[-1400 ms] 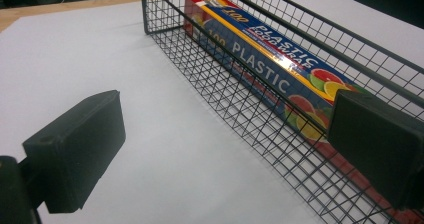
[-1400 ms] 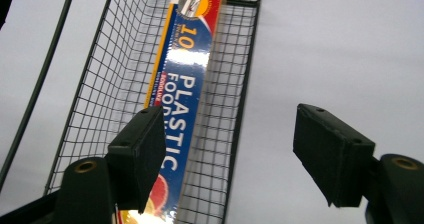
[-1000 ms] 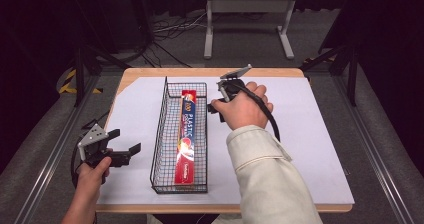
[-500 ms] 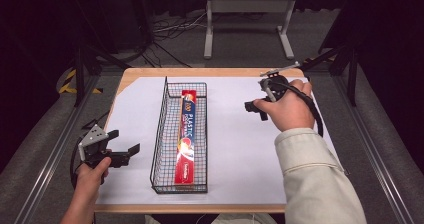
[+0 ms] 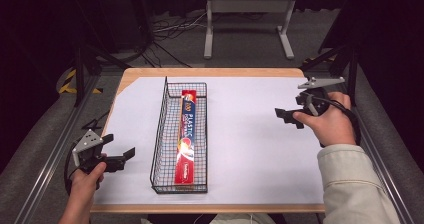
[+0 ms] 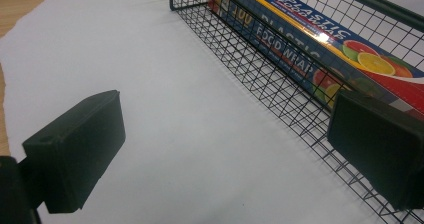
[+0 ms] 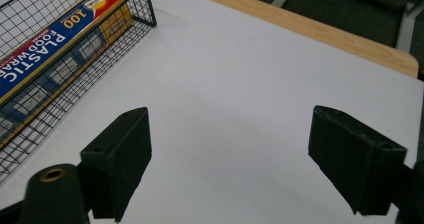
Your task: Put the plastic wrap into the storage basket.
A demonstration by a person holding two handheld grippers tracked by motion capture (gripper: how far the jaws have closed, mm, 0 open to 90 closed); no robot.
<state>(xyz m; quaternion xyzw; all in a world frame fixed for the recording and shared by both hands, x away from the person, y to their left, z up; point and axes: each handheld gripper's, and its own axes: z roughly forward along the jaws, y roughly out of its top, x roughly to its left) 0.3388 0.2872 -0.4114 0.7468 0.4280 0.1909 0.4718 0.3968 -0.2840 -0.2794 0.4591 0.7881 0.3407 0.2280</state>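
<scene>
A long black wire basket [image 5: 161, 134] stands lengthwise on the white sheet, left of the middle. Inside it lies a red and blue plastic food wrap box [image 5: 187, 134], seen through the mesh in the left gripper view as the box [image 6: 320, 39] and at the upper left of the right gripper view as the box [image 7: 45, 39]. My left gripper [image 5: 122, 151] hovers open at the table's left edge, just left of the basket [image 6: 280, 69]. My right gripper [image 5: 286, 115] is open over the right side of the sheet, well away from the basket [image 7: 60, 64], with nothing between its jaws.
The white sheet [image 5: 250, 144] covers a wooden table [image 5: 210, 72] whose edge shows at the back. A grey metal stand [image 5: 247, 14] and cables lie on the floor behind. Dark railings run along both sides of the table.
My right gripper has drawn away from the basket to the right side of the table. The left gripper and the box in the basket have stayed put.
</scene>
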